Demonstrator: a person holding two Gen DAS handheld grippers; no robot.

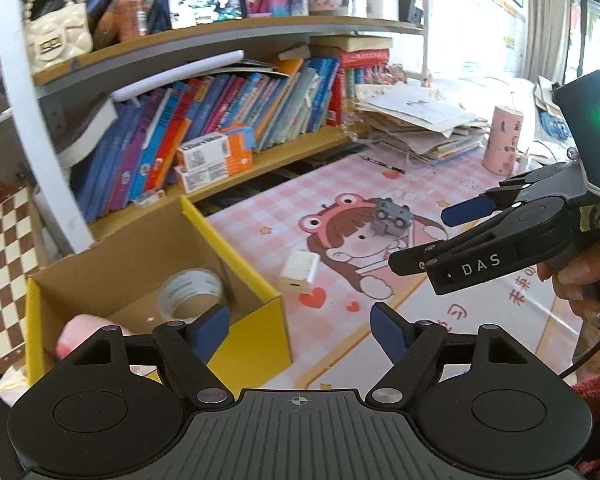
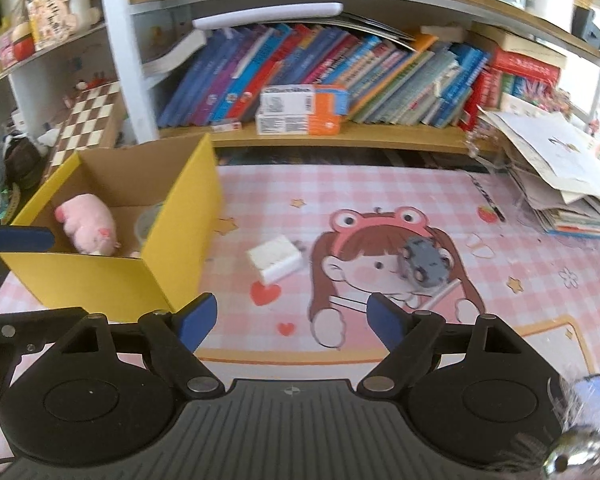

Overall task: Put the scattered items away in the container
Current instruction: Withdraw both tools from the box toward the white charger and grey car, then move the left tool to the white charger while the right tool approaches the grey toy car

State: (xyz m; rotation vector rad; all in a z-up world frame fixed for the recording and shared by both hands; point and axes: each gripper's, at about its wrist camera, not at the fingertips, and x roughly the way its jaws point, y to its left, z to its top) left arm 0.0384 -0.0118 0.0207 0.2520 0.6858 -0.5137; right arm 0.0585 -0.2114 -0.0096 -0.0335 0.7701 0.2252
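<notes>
Both grippers empty: left gripper (image 1: 300, 330) spread, right gripper (image 2: 292, 322) spread. Yellow box (image 2: 180, 216) holds pink plush (image 2: 88, 228) and tape roll (image 1: 190, 294). White charger (image 2: 276, 258) and grey toy car (image 2: 424, 262) lie apart on pink mat (image 2: 380, 188)

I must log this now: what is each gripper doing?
Left gripper: open, holding nothing.
Right gripper: open, holding nothing.
</notes>
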